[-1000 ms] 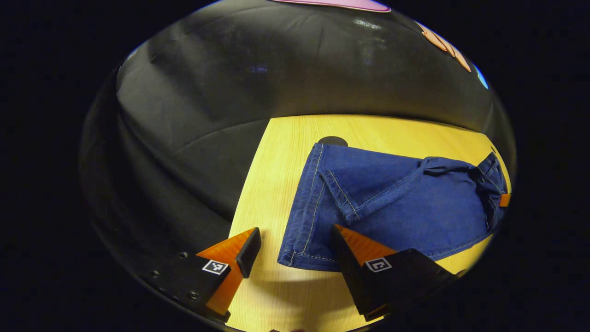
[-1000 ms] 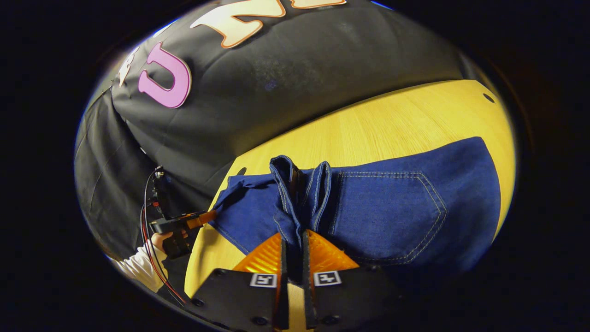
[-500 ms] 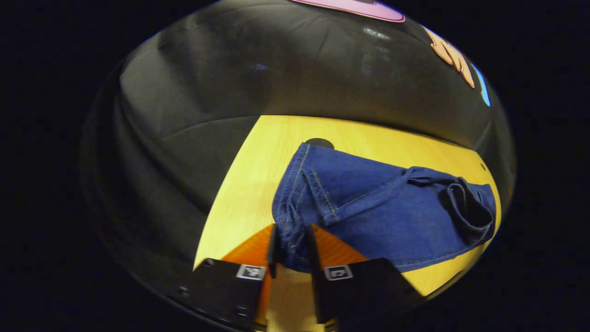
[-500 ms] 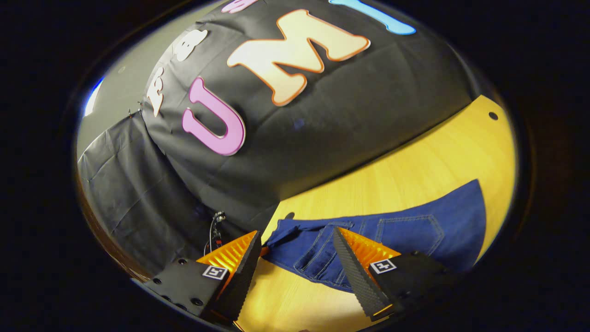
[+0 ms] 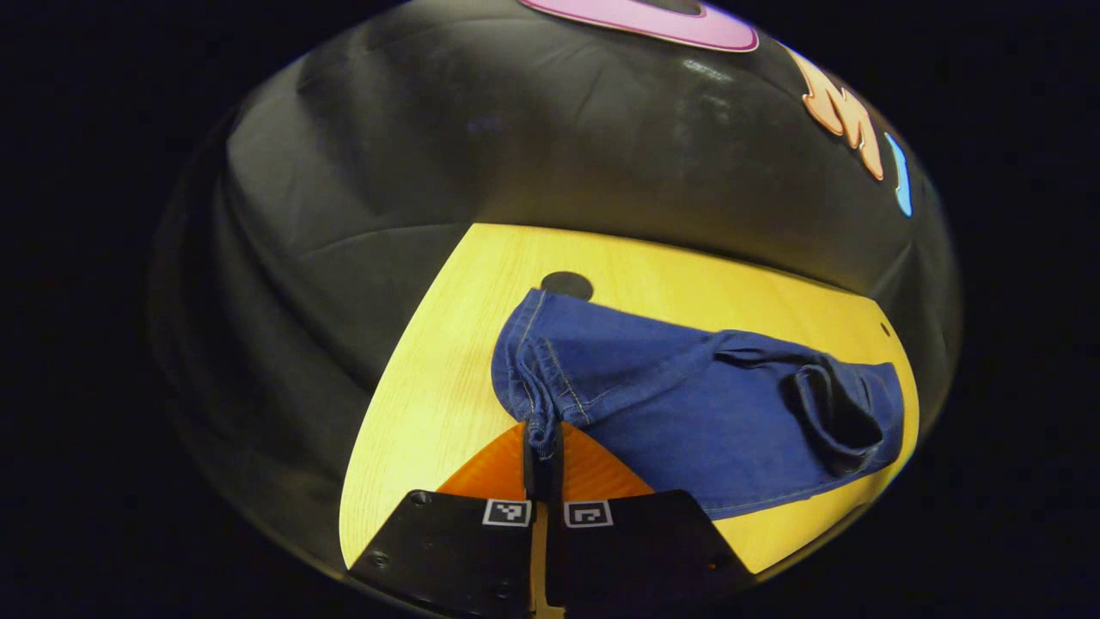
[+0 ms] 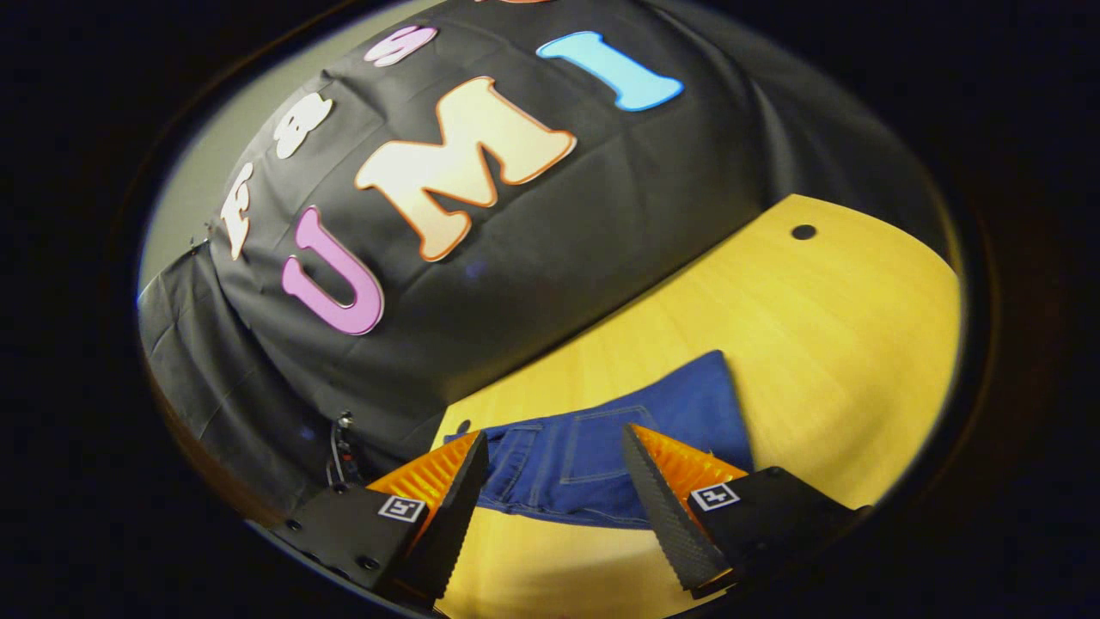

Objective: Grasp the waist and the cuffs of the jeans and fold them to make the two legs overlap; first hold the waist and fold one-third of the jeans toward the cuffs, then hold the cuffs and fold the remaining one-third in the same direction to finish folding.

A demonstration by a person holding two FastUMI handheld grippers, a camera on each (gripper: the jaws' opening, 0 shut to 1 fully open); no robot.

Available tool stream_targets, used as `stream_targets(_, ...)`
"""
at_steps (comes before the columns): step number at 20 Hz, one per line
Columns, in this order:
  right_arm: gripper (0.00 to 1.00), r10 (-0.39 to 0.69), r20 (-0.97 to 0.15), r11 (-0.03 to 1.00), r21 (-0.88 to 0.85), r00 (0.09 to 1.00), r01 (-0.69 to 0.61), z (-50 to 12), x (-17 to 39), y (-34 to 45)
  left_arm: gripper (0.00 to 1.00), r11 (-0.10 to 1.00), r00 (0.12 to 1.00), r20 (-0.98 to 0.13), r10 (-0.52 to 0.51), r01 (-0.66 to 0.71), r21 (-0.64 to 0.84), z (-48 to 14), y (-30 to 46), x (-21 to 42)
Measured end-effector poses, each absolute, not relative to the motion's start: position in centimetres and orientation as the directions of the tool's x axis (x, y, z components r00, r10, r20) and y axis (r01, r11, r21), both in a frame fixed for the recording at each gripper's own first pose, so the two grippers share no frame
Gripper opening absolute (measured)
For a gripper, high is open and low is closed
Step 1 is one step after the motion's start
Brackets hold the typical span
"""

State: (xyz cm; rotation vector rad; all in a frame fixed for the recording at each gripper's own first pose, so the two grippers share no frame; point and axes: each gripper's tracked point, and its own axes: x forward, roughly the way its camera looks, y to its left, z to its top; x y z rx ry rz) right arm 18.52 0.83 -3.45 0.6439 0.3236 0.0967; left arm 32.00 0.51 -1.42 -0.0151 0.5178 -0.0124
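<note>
Blue jeans (image 5: 687, 404) lie on the yellow counter (image 5: 430, 404). The left tongs (image 5: 543, 447) are clamped on their cuffs (image 5: 528, 387); the right tongs (image 6: 554, 481) gape open above the jeans, gripping nothing.

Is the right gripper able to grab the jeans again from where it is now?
Probably yes. The right gripper is open, held above the table, and the jeans lie just ahead of its fingers with nothing between. The left gripper pinches the cuff end.

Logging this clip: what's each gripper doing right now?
Left gripper: shut on the jeans at the cuff end.
Right gripper: open, holding nothing.
</note>
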Motion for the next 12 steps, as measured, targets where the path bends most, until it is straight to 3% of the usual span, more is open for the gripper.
stream_targets(4,0.96,0.145,-0.248,0.794,0.606,0.958,0.037,-1.9,16.5,-2.7,0.0,0.994,0.905,-0.412,-0.11,0.088,-0.071,5.9,-6.3,30.3)
stream_targets(8,0.96,0.157,-0.247,0.795,0.607,0.956,0.026,-1.3,15.1,-7.1,0.0,0.993,0.911,-0.398,-0.108,0.115,-0.006,9.3,-13.0,29.0)
stream_targets(12,0.96,0.177,-0.274,0.825,0.566,0.945,0.009,-1.9,13.9,-12.1,0.0,0.992,0.91,-0.395,-0.127,0.125,-0.03,12.0,-21.0,27.5)
